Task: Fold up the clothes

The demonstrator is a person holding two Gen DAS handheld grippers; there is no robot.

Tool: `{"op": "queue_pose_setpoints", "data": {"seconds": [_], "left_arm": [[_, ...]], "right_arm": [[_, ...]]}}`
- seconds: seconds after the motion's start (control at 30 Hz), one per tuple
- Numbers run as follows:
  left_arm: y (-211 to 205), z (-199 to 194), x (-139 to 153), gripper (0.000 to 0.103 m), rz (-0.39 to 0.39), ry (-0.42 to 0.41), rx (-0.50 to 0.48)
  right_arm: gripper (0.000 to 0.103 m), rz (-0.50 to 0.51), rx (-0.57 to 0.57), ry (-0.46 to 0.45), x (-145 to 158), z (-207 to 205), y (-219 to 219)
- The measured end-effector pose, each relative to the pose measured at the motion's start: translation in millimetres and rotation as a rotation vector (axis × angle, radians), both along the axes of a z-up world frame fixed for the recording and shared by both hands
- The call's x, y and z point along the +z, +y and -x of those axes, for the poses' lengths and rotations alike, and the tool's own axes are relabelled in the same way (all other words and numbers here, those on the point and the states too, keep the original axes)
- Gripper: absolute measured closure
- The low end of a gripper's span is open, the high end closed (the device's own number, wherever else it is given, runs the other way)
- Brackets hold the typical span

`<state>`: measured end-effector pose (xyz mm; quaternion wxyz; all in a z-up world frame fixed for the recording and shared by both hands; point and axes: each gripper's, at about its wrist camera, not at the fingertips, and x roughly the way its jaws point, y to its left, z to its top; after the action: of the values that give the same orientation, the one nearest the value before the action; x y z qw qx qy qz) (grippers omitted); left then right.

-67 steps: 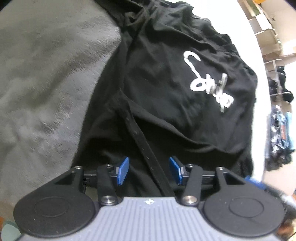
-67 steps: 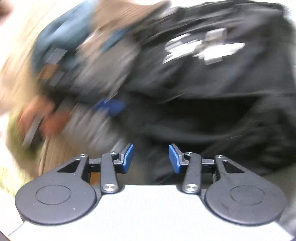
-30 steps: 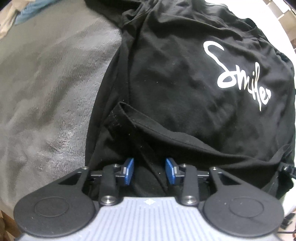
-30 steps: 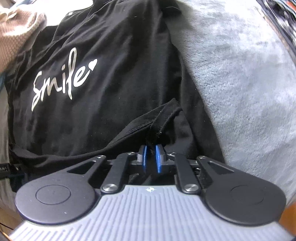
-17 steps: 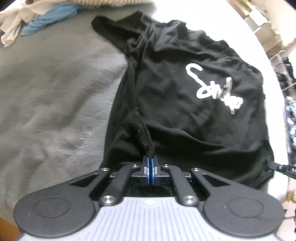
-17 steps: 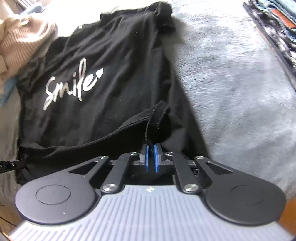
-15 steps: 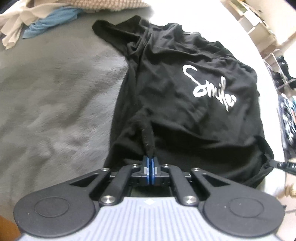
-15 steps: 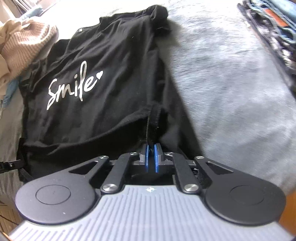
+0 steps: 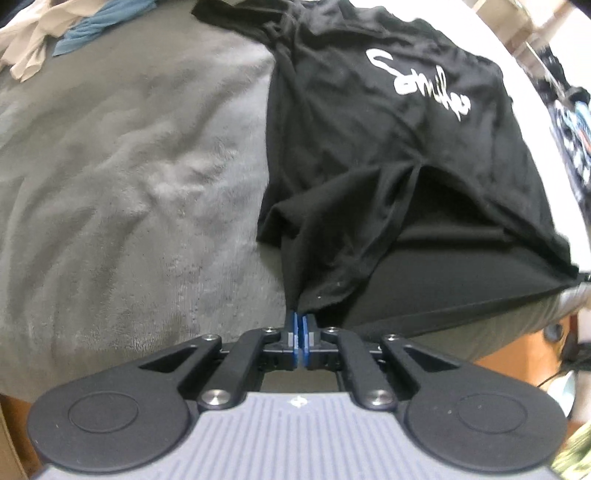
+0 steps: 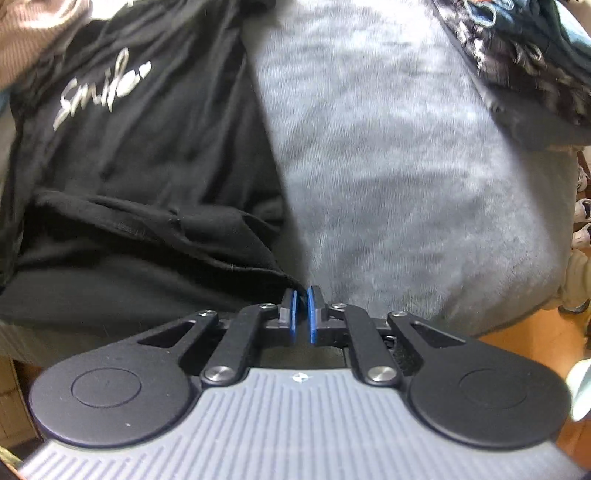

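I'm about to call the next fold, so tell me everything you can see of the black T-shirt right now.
The black T-shirt is soft matte fabric with a white script "Smile" print facing up. It lies wrinkled on the grey fleece blanket, beside bare blanket. Its near hem is lifted: the left gripper is shut on one corner, the right gripper on the other, so the edge between them hangs open with a dark hollow under it. The far end reaches a pile of other clothes.

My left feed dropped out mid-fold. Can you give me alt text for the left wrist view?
The left gripper is shut on a hem corner of the black T-shirt, lifting that edge off the grey blanket. The shirt lies print up, white script lettering toward the far right. Loose beige and blue clothes sit at the top left.
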<state>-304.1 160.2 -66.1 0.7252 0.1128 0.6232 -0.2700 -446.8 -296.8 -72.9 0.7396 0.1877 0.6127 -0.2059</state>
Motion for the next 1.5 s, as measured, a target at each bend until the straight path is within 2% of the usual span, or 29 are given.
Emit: {"op": "queue_pose_setpoints", "data": {"seconds": [0.2, 0.27, 0.3, 0.33, 0.43, 0.6, 0.7, 0.8, 0.9, 0.97, 1.03, 1.1, 1.17, 1.23, 1.3, 1.37, 1.43, 1.5], "left_arm": [[2, 11, -21, 0.098, -0.046, 0.019, -0.068], [3, 13, -26, 0.089, -0.062, 0.022, -0.088], [4, 14, -28, 0.081, -0.063, 0.03, -0.087], [6, 15, -29, 0.075, -0.065, 0.033, -0.083], [12, 16, -30, 0.066, -0.072, 0.026, -0.062], [21, 18, -27, 0.053, -0.078, 0.013, -0.04], [27, 19, -24, 0.047, -0.074, 0.005, -0.029], [34, 17, -24, 0.047, -0.056, 0.019, 0.006], [45, 12, -27, 0.048, -0.018, 0.061, 0.083], [55, 8, -30, 0.048, 0.014, 0.094, 0.154], [68, 7, -32, 0.049, 0.046, 0.116, 0.236], [79, 9, -34, 0.049, 0.077, 0.139, 0.308], [89, 10, -36, 0.049, 0.1, 0.156, 0.359], [99, 10, -39, 0.049, 0.123, 0.179, 0.41], [105, 11, -42, 0.049, 0.144, 0.195, 0.451], [111, 9, -42, 0.049, 0.166, 0.213, 0.488], [119, 12, -45, 0.049, 0.195, 0.237, 0.534], [128, 16, -49, 0.049, 0.22, 0.262, 0.582]], "right_arm": [[0.096, -0.01, 0.029, 0.039, -27, 14, 3], [0.088, -0.019, 0.042, 0.05, -34, 17, 4], [0.073, -0.009, 0.053, 0.064, -35, 19, 5], [0.064, 0.006, 0.067, 0.074, -35, 22, 6], [0.051, 0.054, 0.106, 0.11, -33, 31, 11], [0.051, 0.131, 0.151, 0.181, -31, 48, 18], [0.054, 0.106, 0.168, 0.125, -21, 52, 24], [0.06, 0.079, 0.278, -0.016, 0, 43, 46], [0.066, -0.017, 0.458, -0.193, 12, 25, 84], [0.072, -0.075, 0.573, -0.263, 7, 7, 109], [0.086, -0.126, 0.676, -0.317, -2, -13, 135], [0.09, -0.168, 0.74, -0.355, -16, -26, 154], [0.091, -0.237, 0.718, -0.345, -36, -33, 161], [0.092, -0.321, 0.678, -0.277, -56, -32, 166], [0.092, -0.389, 0.697, -0.175, -71, -17, 173], [0.092, -0.411, 0.738, -0.117, -70, -7, 176], [0.091, -0.426, 0.702, -0.149, -56, -13, 166], [0.09, -0.428, 0.612, -0.229, -38, -33, 149]]}}
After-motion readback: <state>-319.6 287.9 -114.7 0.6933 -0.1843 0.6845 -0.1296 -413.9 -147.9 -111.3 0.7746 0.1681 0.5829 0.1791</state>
